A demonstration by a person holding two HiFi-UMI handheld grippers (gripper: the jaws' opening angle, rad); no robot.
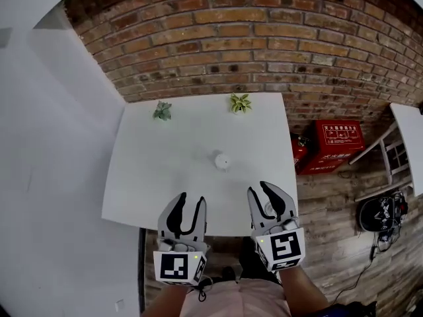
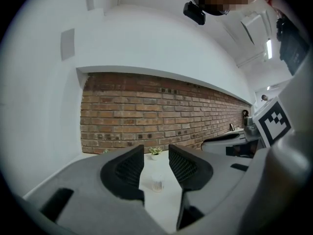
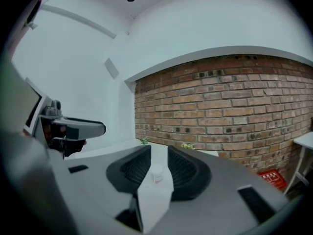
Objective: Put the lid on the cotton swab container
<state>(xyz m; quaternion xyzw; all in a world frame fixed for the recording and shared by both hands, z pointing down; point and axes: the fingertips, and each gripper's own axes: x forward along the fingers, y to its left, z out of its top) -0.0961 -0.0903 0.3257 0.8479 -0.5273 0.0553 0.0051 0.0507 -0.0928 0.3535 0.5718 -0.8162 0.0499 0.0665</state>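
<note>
Cotton swab container capping looks unstarted. Nearest, at the frame's bottom, the left gripper and right gripper hold nothing, their 2 pairs of jaws partly apart. Farther off, at frame centre on the white table, the container stands alone. No lid is clearly visible.

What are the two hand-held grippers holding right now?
Nothing. Both the left hand-held gripper and the right hand-held gripper have their jaws apart and empty; the cotton swab container stands untouched on the table.

White table against brick wall; floor seemingly wooden.
</note>
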